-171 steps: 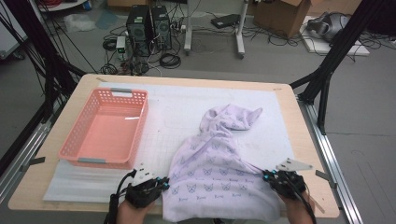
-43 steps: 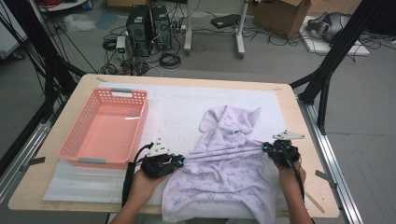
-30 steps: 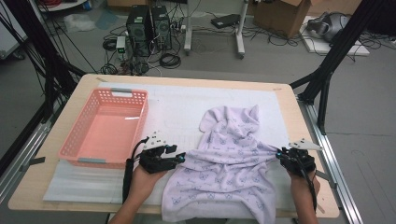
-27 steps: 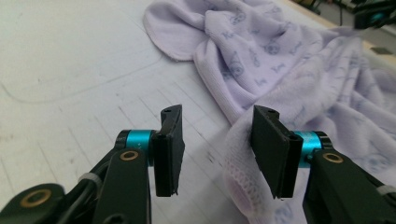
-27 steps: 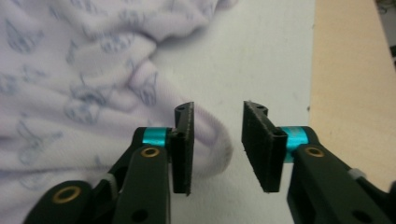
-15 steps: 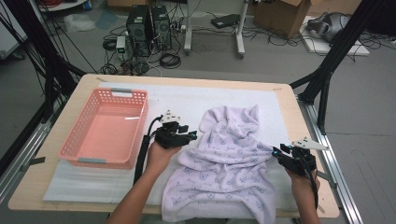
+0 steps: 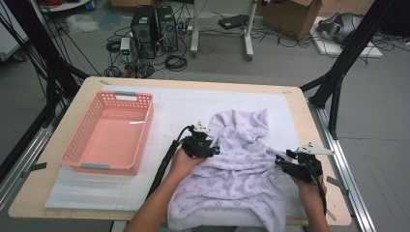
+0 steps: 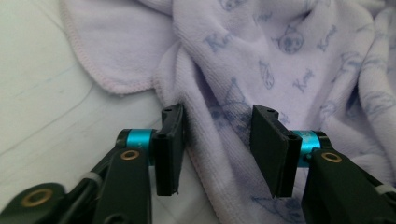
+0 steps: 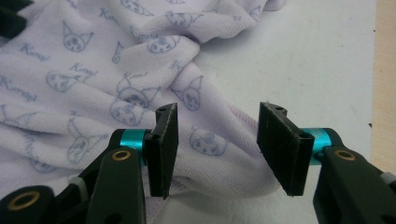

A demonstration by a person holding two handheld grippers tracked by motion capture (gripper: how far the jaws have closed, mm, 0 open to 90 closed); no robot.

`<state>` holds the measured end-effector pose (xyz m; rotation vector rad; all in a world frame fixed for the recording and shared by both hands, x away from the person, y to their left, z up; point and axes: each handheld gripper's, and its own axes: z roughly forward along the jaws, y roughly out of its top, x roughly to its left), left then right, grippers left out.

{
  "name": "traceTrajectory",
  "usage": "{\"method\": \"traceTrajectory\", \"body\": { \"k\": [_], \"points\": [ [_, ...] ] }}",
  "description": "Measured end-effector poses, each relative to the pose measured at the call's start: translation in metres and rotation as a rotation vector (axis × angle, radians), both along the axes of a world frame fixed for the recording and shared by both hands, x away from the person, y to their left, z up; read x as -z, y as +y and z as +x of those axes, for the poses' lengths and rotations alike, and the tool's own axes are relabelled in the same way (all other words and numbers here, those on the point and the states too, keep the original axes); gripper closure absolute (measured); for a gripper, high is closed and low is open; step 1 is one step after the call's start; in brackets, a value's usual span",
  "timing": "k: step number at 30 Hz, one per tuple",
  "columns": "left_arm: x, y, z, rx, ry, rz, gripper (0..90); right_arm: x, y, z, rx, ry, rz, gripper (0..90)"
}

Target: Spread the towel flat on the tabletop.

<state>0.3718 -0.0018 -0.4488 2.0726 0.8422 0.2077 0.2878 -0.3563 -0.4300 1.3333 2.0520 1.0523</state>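
Across white padding, towel [image 7: 241,169] runs lengthwise toward the far edge.

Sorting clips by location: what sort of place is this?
Probably a robotics lab or workshop: black desktop computer towers and tangled black cables sit on the grey floor, with brown cardboard boxes behind a wooden table.

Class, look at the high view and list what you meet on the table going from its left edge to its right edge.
Pink basket → left gripper, at the towel's left side → lilac printed towel → right gripper, at the towel's right edge.
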Motion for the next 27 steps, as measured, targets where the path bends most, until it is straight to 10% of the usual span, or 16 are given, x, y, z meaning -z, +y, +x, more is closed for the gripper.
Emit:
{"method": "traceTrajectory", "body": {
  "k": [6,17,22,27],
  "points": [
    [-0.003,0.005,-0.001,-0.017,-0.022,0.060,83.4,0.001,0.002,0.001,-0.010,0.008,-0.004,47.8],
    [-0.021,0.095,0.003,-0.496,-0.209,0.034,84.7,0.000,-0.004,0.001,0.019,0.000,0.070,48.8],
    [-0.017,0.103,0.002,-0.427,-0.149,-0.020,79.4,0.000,0.001,0.004,0.001,-0.002,0.076,49.7],
    [-0.015,0.101,-0.007,-0.406,-0.100,-0.069,49.5,-0.007,0.011,0.011,-0.039,-0.007,0.091,53.8]
  ]
}}
